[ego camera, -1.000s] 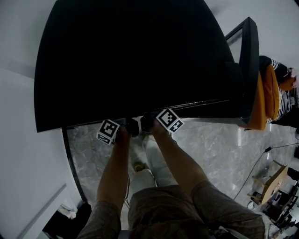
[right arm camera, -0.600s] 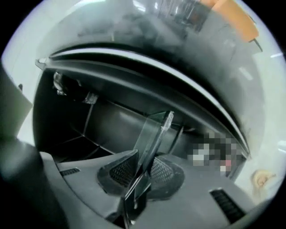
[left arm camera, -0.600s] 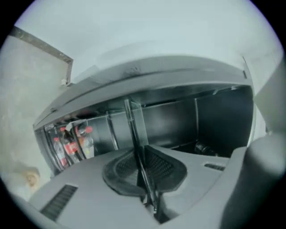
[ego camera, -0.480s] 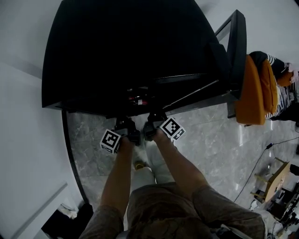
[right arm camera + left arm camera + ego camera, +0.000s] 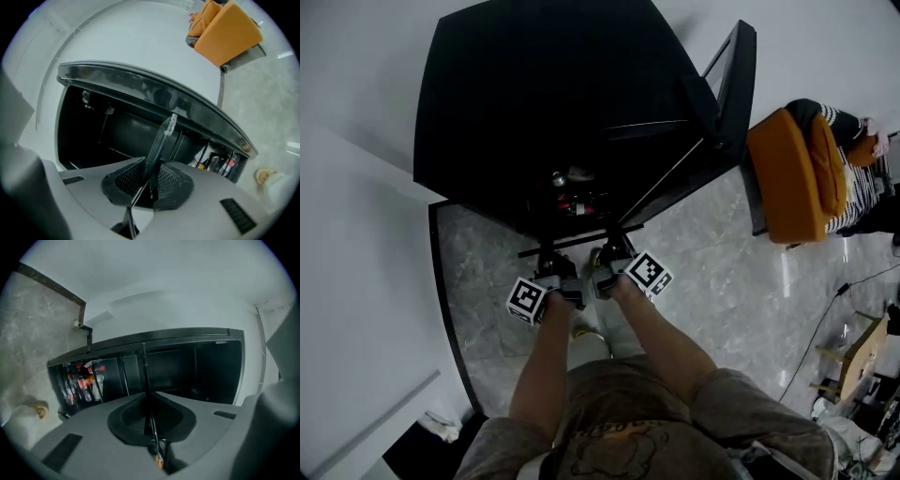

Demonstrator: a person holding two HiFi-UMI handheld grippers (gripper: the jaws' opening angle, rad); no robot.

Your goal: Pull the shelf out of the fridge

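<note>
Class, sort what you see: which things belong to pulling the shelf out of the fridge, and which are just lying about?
Belong to the job: fridge; shelf; left claw and right claw, both closing with the shelf between them.
Just lying about: bottles inside the fridge; orange chair.

Brown shorts [image 5: 675, 398] and a brown top [image 5: 609, 455] with a faint orange line print; the forearms are bare of sleeves. The left gripper [image 5: 550, 255] and right gripper [image 5: 614, 246] are dark-bodied, and each carries a white cube [image 5: 528, 300] with black square markers. Seen along their own jaws, both show pale grey shells [image 5: 93, 451] and black teardrop pads [image 5: 174, 180], the right pair mesh-textured. Both sets of jaws are closing on the thin edge of the shelf [image 5: 161, 140].
</note>
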